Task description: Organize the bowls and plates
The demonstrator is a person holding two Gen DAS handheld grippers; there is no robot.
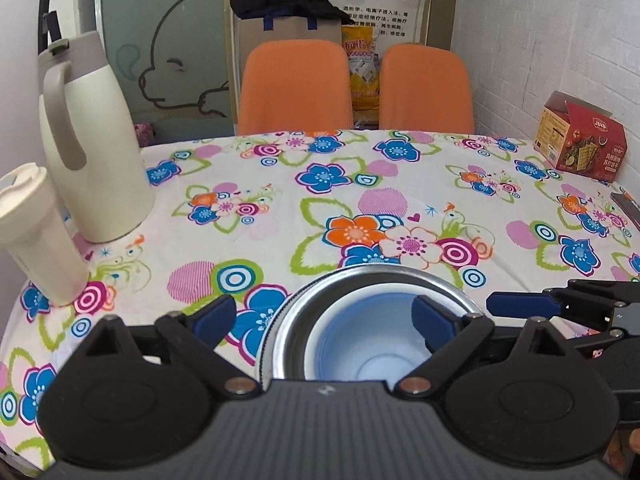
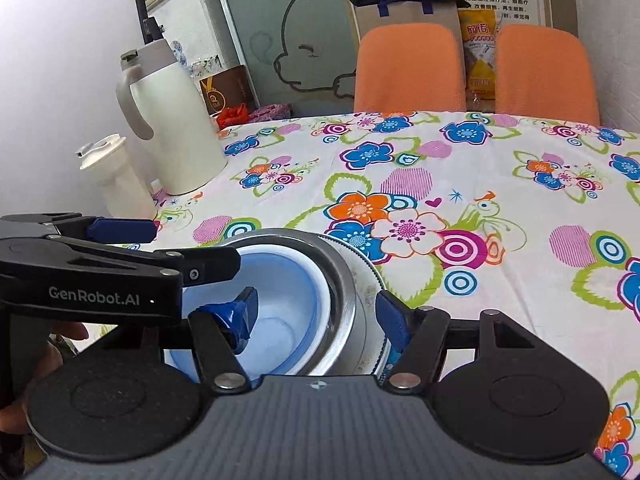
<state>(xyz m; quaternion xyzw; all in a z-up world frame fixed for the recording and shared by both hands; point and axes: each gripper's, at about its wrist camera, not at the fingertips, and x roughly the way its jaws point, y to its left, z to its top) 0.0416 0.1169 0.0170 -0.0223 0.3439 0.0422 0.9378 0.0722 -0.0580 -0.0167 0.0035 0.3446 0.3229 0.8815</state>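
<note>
Steel bowl (image 1: 298, 320) holds the blue bowl (image 1: 360, 344); gripper bodies cut off both near rims. Left gripper (image 1: 322, 316) and right gripper (image 2: 316, 312) stand wide open, each straddling 1 side of the nested bowls on the floral tablecloth (image 1: 360, 184).

We note a bowl (image 1: 372, 344) nested in a metal bowl (image 1: 360, 280) at the near edge of the counter (image 1: 360, 184). A jug (image 1: 92, 140) stands far left, a cup (image 1: 36, 232) before it. Two chairs (image 1: 296, 88) sit behind the counter; a box (image 1: 580, 140) sits far right.
</note>
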